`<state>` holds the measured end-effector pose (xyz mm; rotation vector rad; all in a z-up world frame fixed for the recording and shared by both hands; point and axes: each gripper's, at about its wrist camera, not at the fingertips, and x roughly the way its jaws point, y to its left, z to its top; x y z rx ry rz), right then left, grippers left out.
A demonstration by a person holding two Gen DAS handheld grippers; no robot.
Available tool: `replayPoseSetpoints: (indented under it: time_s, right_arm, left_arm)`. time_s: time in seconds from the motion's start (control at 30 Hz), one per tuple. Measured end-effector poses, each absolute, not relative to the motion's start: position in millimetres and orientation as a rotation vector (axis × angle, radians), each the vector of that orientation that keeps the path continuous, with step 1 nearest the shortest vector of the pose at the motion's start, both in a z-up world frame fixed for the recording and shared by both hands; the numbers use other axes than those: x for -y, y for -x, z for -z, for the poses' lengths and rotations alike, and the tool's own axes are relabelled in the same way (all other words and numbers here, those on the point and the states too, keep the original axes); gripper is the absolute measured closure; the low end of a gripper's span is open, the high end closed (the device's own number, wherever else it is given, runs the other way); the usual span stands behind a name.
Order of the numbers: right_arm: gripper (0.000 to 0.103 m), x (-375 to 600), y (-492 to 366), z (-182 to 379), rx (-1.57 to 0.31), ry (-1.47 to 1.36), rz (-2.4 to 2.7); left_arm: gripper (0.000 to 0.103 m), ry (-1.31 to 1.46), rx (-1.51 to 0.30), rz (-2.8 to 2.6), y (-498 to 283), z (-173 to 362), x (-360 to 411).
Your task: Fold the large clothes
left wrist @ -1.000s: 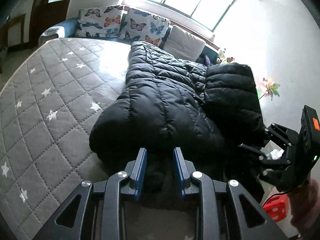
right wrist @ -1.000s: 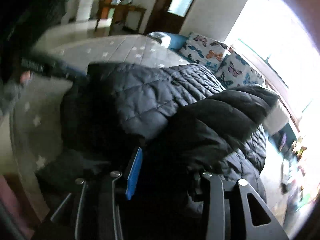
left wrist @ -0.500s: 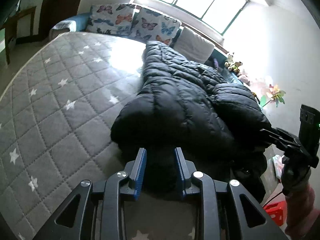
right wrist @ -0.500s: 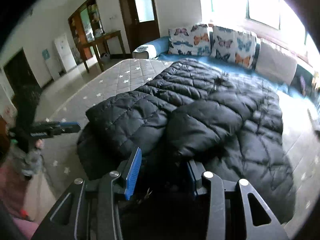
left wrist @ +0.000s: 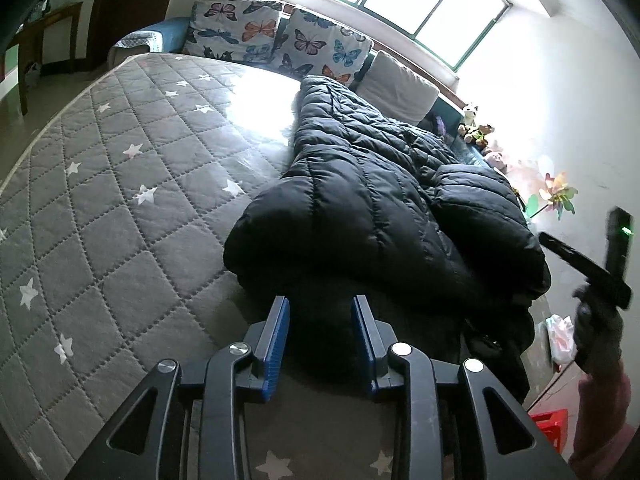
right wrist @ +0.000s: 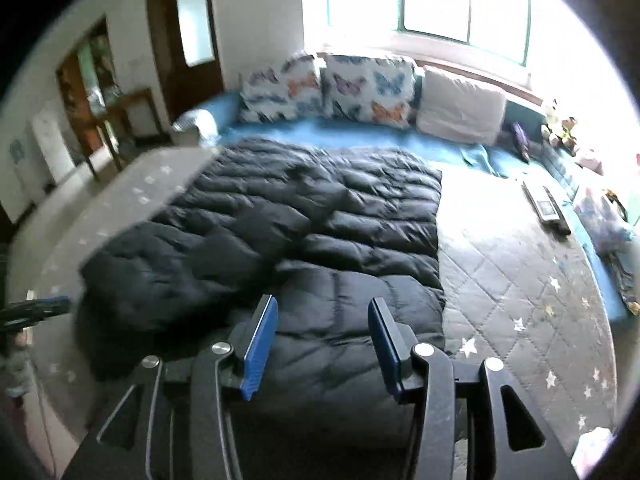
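A large black quilted down coat (left wrist: pixel 372 200) lies on a grey star-patterned mattress (left wrist: pixel 120 184), with both sleeves folded in over its body. My left gripper (left wrist: pixel 320 312) is open and empty, held just short of the coat's near edge. In the right wrist view the coat (right wrist: pixel 304 232) stretches toward the pillows. My right gripper (right wrist: pixel 320 316) is open and empty above the coat's near end. The right gripper also shows in the left wrist view (left wrist: pixel 584 268), off the bed's right side.
Butterfly pillows (left wrist: pixel 280 40) and a white pillow (left wrist: pixel 396 88) line the blue headboard bench (right wrist: pixel 360 136). Plush toys (left wrist: pixel 476 128) sit by the window. Remotes (right wrist: pixel 546 208) lie on the mattress's right side. A red basket (left wrist: pixel 550 426) stands on the floor.
Both grippers let go of the coat and pulled back from it. The right sleeve they carried now lies folded over the coat's body. The right view has swung to face the pillows.
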<state>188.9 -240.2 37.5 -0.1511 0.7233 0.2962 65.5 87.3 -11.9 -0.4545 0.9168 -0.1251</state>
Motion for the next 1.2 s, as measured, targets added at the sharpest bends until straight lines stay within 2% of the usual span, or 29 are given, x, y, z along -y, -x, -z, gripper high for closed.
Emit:
replayPoseSetpoints:
  time_s: [0.2, 0.43, 0.53, 0.7, 0.77, 0.8, 0.83, 0.93, 1.07, 1.2]
  right_arm:
    - [0.051, 188.5, -209.7, -25.4, -0.769, 0.227, -0.359]
    - [0.051, 128.4, -186.7, -51.1, -0.658, 0.268, -0.532]
    - [0.051, 123.9, -176.0, -59.7, -0.627, 0.27, -0.581]
    - [0.051, 150.9, -166.7, -67.7, -0.6, 0.234, -0.554]
    - [0.041, 171.9, -170.3, -69.2, -0.609, 0.203, -0.519]
    - [0.032, 184.2, -172.2, -68.3, -0.618, 0.186, -0.499]
    - [0.029, 199.1, -174.0, -66.9, -0.624, 0.166, -0.471]
    - [0.029, 236.3, -177.5, -60.3, -0.659, 0.112, -0.396]
    - [0.029, 274.9, -177.4, -47.5, -0.703, 0.059, -0.343]
    - [0.029, 294.4, -178.5, -31.6, -0.735, 0.055, -0.327]
  left_arm:
    - [0.068, 0.46, -0.913, 0.121, -58.5, 9.6, -90.5]
    - [0.068, 0.492, -0.903, 0.095, -47.4, 8.9, -102.9]
    - [0.064, 0.504, -0.899, 0.086, -42.5, 9.8, -106.3]
    - [0.06, 0.525, -0.89, 0.077, -43.8, 5.8, -109.4]
    - [0.06, 0.519, -0.869, 0.086, -46.4, -2.6, -107.5]
    - [0.06, 0.514, -0.86, 0.092, -48.2, -7.3, -105.6]
    - [0.059, 0.507, -0.849, 0.101, -49.8, -12.8, -102.5]
    - [0.058, 0.464, -0.8, 0.148, -57.1, -33.7, -86.1]
    - [0.048, 0.389, -0.74, 0.215, -75.7, -59.3, -56.5]
    - [0.045, 0.308, -0.718, 0.276, -104.1, -71.2, -22.9]
